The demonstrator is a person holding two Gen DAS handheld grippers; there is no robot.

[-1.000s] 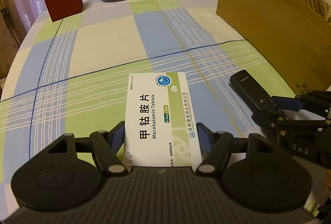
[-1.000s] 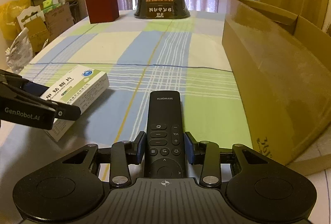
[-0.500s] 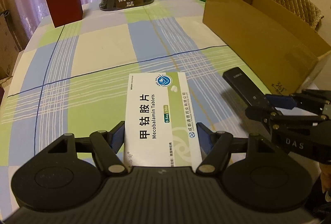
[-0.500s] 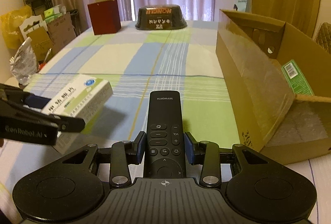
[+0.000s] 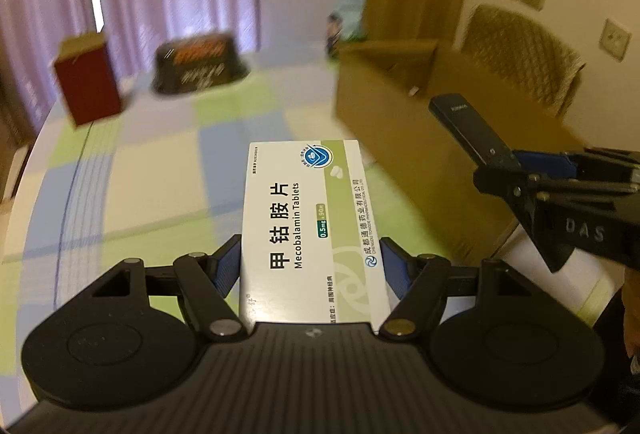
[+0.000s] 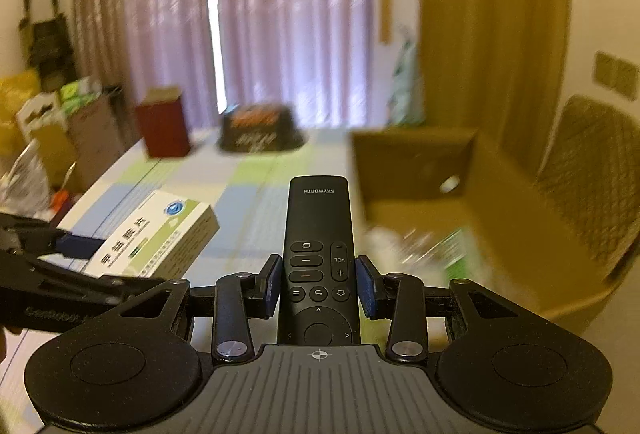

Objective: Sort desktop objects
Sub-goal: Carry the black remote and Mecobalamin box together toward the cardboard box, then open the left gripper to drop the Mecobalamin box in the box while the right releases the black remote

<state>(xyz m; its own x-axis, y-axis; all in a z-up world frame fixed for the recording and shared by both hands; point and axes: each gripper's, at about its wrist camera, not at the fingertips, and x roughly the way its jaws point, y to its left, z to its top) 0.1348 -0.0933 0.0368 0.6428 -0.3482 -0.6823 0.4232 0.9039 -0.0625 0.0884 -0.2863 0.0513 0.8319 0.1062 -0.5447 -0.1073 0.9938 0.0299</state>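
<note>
My left gripper (image 5: 312,266) is shut on a white and green tablet box (image 5: 308,218), held in the air above the checked tablecloth (image 5: 160,169). My right gripper (image 6: 319,286) is shut on a black remote control (image 6: 319,234), also lifted, with its far end pointing at the open cardboard box (image 6: 472,201). From the left wrist view the right gripper (image 5: 516,169) and the remote (image 5: 468,129) hang in front of the cardboard box (image 5: 400,105). In the right wrist view the tablet box (image 6: 156,234) and the left gripper (image 6: 92,258) are at the left.
A dark red box (image 5: 86,81) and a black packet (image 5: 200,63) stand at the table's far end. A green and white bag (image 5: 348,1) is behind the cardboard box. A woven chair (image 6: 592,161) is to the right. Bags and cartons (image 6: 48,121) crowd the floor at left.
Both grippers have risen well above the table with their loads and tilted upward. The cardboard box's inside now shows ahead of the remote. The view is motion-blurred.
</note>
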